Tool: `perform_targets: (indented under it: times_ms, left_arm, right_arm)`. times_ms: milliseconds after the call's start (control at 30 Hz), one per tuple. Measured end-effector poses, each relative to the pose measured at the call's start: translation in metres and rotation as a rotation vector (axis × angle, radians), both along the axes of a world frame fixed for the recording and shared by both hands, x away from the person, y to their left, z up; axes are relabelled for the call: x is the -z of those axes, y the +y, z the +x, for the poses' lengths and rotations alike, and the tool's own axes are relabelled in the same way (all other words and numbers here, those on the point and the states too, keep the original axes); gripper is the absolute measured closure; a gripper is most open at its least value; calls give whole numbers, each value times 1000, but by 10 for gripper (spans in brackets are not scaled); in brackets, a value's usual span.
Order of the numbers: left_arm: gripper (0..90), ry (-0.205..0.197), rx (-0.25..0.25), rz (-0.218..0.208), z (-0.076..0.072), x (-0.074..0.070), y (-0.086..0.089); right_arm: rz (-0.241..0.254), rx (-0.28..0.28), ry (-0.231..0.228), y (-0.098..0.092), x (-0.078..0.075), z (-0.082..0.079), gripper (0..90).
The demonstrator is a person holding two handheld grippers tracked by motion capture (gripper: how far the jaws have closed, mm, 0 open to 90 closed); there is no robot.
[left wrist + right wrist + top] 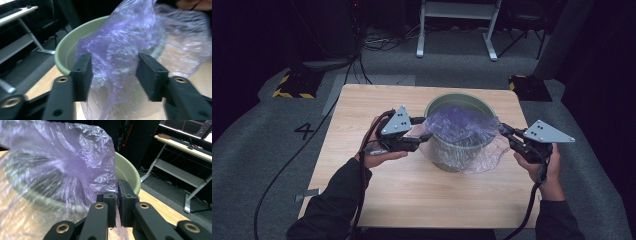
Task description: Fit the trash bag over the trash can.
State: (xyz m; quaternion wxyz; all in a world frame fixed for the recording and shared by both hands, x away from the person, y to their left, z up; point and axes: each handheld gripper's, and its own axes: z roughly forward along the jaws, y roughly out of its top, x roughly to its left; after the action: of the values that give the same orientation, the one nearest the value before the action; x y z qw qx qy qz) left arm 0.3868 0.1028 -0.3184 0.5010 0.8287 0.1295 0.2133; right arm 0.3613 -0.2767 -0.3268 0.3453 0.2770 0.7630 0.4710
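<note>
High view. We see a pale green bucket (pixel 459 131) at the middle of the wooden tabletop (pixel 412 190), with a thin translucent purple bag (pixel 462 127) draped over its mouth and down its near side. The left claw (pixel 424 129) reaches the film from the left, the right claw (pixel 502 129) from the right.

Left gripper view. We see the jaws wide apart, crinkled film bunched between them but not pinched.

Right gripper view. We see the jaws closed together on the bag's edge beside the smooth, rounded bucket rim.

We judge the film light, limp, slippery and easily torn; hold is best taken at its gathered edge.
</note>
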Motion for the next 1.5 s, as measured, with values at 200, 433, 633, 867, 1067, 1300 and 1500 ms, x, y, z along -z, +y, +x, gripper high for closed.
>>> perform_targets:
  times_ms: [200,433,633,867,1067,1300,1500]
  left_arm:
    - [722,3,-27,13,19,5,-4]
    - [795,58,-95,-7,46,13,-5]
    - [789,111,-134,-52,66,18,-5]
    - [642,121,-196,-90,73,17,-1]
    - [387,170,-173,-164,72,13,13]
    - [209,124,-73,-138,32,7,22]
    - [203,77,15,-141,-6,15,22]
  right_arm:
    - [2,16,15,-4,2,7,859]
    - [13,59,78,-9,9,23,859]
    - [8,84,131,-15,20,36,860]
    - [7,97,169,-22,30,43,864]
    - [19,102,175,-24,32,43,864]
    - [12,96,166,-23,30,40,864]
    - [14,87,161,-21,28,38,863]
